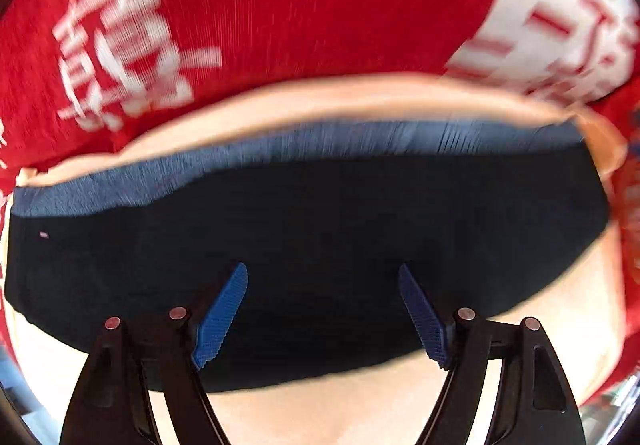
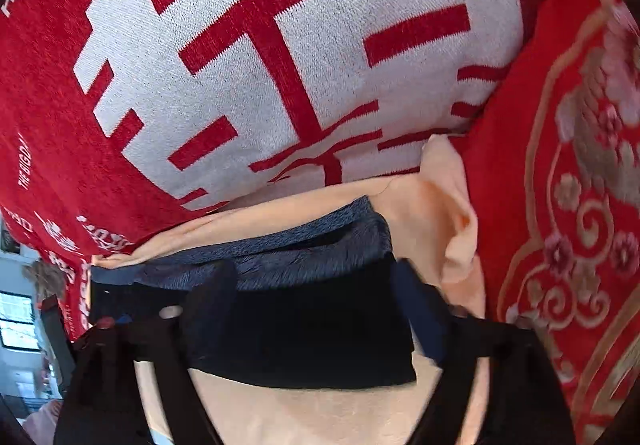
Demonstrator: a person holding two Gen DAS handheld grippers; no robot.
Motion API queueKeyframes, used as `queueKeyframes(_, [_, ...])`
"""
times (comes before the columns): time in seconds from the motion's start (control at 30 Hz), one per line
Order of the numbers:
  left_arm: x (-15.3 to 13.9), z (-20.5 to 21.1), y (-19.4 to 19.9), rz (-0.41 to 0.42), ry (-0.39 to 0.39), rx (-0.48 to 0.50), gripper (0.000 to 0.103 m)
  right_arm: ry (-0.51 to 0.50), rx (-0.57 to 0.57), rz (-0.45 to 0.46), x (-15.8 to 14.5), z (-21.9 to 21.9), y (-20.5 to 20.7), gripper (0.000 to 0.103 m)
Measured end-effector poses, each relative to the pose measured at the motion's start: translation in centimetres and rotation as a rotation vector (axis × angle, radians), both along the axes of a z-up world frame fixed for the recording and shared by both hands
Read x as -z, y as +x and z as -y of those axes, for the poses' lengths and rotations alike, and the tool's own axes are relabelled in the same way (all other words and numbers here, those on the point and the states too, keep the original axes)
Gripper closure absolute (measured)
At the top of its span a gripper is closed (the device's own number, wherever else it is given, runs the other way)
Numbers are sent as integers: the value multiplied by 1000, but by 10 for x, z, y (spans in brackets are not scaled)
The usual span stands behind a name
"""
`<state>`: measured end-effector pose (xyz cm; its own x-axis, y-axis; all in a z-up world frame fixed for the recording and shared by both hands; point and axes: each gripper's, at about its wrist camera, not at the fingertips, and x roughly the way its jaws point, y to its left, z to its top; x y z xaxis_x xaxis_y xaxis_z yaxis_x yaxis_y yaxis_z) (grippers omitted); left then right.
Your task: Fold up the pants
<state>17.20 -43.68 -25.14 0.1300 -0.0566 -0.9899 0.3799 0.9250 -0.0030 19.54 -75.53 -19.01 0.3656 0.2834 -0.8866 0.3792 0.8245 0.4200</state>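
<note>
Two blue ribbed fingers of the left gripper (image 1: 323, 315) are seen spread above the dark navy folded pants (image 1: 320, 229), nothing pinched; the pants lie flat on a peach cloth (image 1: 320, 101), presumably released after a fold. Beyond the pants, a red blanket with white characters (image 1: 280, 5) is blurred. From the right wrist, the right gripper (image 2: 316, 309) is likewise spread, empty, over the pants' end; "THE BIG DAY" is partly legible.
</note>
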Motion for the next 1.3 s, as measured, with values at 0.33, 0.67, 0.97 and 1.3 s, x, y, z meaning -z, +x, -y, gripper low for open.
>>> queueKeyframes(0.33, [22,6,8,-20,4,-37,24,160,247,-236,89,-10,-93,67])
queueKeyframes(0.67, [10,17,16,-24,23,-31,20,87,300,-272,89,2,-92,53])
queueKeyframes(0.97, [32,22,54,12,43,-119,7,29,-39,-115,74,-67,-23,53])
queueKeyframes(1.3, [-8,-47,43,37,85,-126,5,78,38,-139,69,-58,-34,65])
